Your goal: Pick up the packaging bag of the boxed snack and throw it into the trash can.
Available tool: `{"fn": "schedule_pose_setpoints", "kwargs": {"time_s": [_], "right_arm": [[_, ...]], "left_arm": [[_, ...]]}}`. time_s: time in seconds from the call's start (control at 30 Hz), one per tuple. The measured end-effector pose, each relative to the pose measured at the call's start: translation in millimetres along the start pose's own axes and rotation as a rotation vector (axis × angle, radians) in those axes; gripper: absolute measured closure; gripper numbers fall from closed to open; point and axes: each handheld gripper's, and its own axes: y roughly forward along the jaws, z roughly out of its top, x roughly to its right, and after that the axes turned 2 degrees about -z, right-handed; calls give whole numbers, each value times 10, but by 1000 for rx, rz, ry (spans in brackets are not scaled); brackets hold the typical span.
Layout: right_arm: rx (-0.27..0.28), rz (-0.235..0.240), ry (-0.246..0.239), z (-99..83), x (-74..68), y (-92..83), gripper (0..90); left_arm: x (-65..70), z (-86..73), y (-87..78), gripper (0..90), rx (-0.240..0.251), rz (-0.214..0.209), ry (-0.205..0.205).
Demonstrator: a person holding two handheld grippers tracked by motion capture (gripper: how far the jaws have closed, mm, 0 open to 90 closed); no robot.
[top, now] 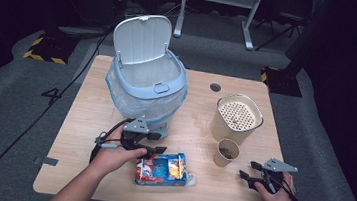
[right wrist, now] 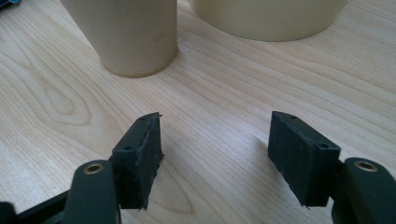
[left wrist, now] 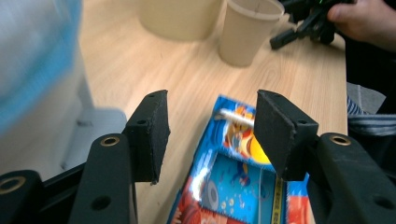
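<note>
Left gripper (left wrist: 210, 135): the jaws stand apart above a blue snack packet (left wrist: 238, 182), which lies flat on the tabletop (top: 84, 116); the pads do not press on it, and the packet's far end shows in the gap between them. In the high view the same left gripper (top: 153, 150) sits at the packet's (top: 164, 169) left end, near the front edge of the tabletop, held by the person's left hand (top: 113, 156).

Right gripper (right wrist: 215, 154): the jaws are parted with bare wood between them and nothing held. In the high view the right gripper (top: 251, 173) rests low over the tabletop at the front right, in the right hand (top: 277, 194), well apart from the packet.

Surroundings: a small paper cup (top: 226, 152) stands upright between the packet and the right gripper, just ahead of the right jaws (right wrist: 130, 32); something dark lies in its bottom, too small to identify. Just behind it stands a larger beige container (top: 236, 117) whose top is a perforated insert dotted with small holes. At the left rear of the tabletop a pale blue lidded bin (top: 145, 84) stands with its lid (top: 141, 39) swung up and back; a clear liner bag is folded over its rim and the visible interior is pale. The bin's base lies just beyond the left gripper. A dark cable (top: 107, 136) trails from the left gripper across the wood.
</note>
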Motion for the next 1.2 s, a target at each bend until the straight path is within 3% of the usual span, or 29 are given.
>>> {"fn": "schedule_pose_setpoints", "kwargs": {"time_s": [0.23,0.53,0.6,0.67,0.8,0.97,1.2], "right_arm": [[0,1,0,0,-1,0,355],[-1,2,0,0,-1,0,353],[-1,2,-1,0,0,0,353],[-1,2,-1,0,-1,0,353],[-1,2,-1,0,0,0,351],[-1,6,-4,1,3,3,349],[-1,6,-5,1,2,3,347]], "left_arm": [[-95,-199,191,478,-84,-25,-52],[-176,-291,319,480,-167,-35,-56],[-202,-314,356,512,-200,-35,-48],[-207,-318,363,539,-208,-34,-44],[-219,-303,349,680,-232,-48,-47],[-216,-291,337,755,-266,-43,-53],[-186,-275,336,769,-286,-29,-57]]}}
